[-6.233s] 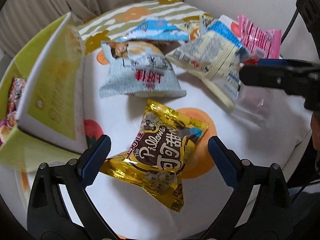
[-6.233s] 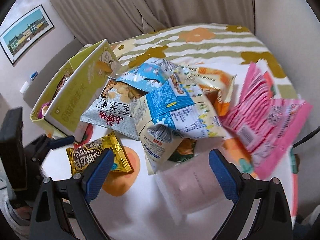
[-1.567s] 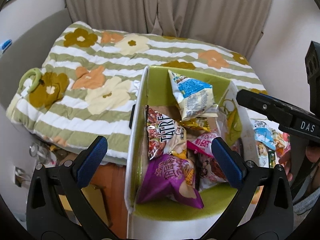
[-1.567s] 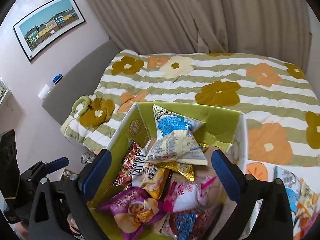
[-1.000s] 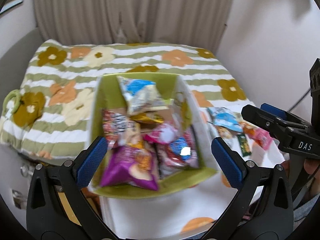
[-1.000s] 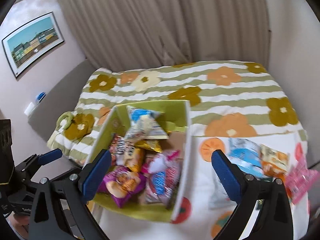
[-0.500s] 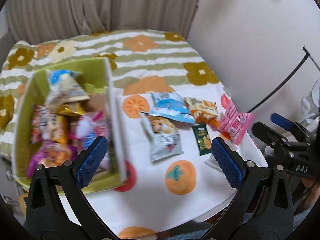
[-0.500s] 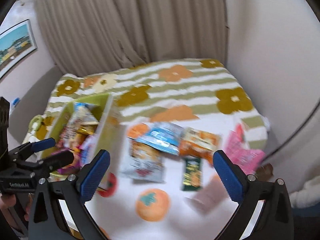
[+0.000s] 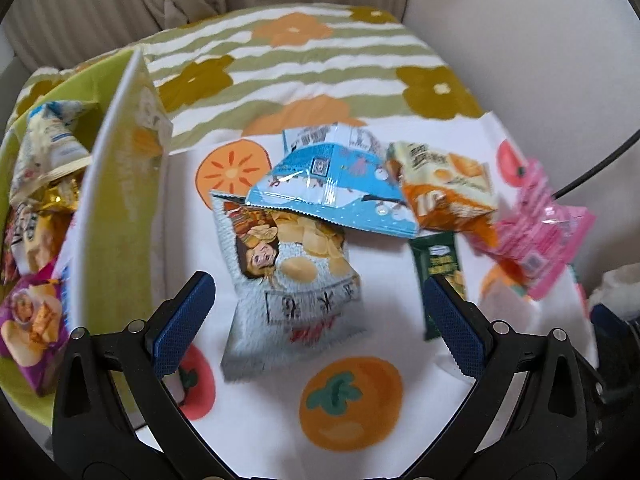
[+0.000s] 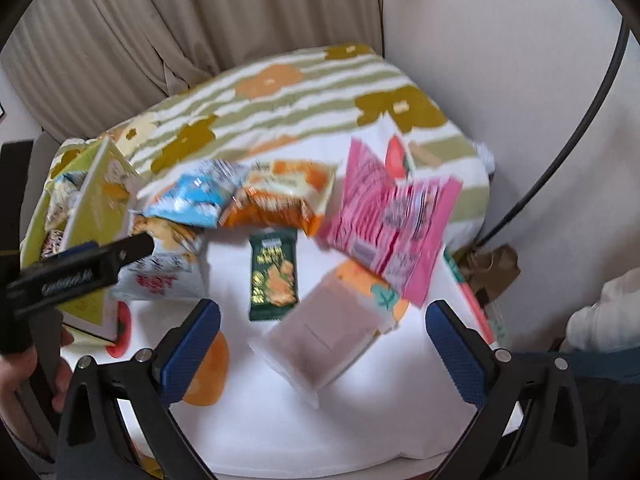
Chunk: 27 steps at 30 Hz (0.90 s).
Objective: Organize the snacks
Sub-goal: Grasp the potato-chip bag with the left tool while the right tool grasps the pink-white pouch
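Observation:
Snack bags lie on a white fruit-print tablecloth (image 9: 260, 432). My left gripper (image 9: 318, 322) is open and empty, its fingers either side of a grey chip bag (image 9: 292, 292). A blue bag (image 9: 340, 196) overlaps that bag's top, with an orange bag (image 9: 448, 196), a dark green bar (image 9: 440, 272) and a pink packet (image 9: 540, 232) to the right. My right gripper (image 10: 320, 344) is open and empty above a translucent pouch (image 10: 324, 336), near the green bar (image 10: 274, 276) and pink packet (image 10: 392, 220). A green box (image 9: 116, 216) with several snacks stands at the left.
A striped floral bedspread (image 9: 312, 60) lies behind the table, with curtains beyond. A wall and a black cable (image 10: 560, 152) are at the right. The left gripper (image 10: 80, 272) and the hand holding it show at the left of the right wrist view.
Both grippers swung right from over the green box to the loose snacks and dropped closer to the table. Both stayed open and empty.

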Motion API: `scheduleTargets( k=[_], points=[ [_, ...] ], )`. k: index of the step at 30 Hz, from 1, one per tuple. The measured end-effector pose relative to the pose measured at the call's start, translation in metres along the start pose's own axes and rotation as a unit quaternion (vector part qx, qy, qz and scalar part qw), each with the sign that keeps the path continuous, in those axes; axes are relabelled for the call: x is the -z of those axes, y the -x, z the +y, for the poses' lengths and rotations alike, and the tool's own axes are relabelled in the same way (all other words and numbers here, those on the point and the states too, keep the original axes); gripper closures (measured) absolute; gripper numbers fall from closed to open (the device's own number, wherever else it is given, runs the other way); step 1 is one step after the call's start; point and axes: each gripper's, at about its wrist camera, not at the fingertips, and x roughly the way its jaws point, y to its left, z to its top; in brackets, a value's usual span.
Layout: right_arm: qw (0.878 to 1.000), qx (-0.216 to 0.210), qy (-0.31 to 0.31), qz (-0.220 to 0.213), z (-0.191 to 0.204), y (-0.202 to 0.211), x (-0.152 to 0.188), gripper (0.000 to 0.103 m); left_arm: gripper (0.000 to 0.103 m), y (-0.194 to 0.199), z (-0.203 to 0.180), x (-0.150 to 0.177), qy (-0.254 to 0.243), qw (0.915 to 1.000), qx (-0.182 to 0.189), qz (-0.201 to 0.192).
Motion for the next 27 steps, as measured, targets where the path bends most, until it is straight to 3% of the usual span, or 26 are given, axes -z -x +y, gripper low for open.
scheduleTargets(
  k=[11, 27],
  points=[
    [0.998, -0.002, -0.056, 0.04, -0.011, -0.048, 0.018, 0.001, 0.0, -0.047, -0.008, -0.007, -0.041, 0.997, -0.06, 0.026],
    [0.993, 0.0, -0.106, 0.052, -0.014, -0.062, 0.037, 0.001, 0.0, -0.073, 0.007, -0.003, -0.061, 0.995, -0.053, 0.059]
  ],
)
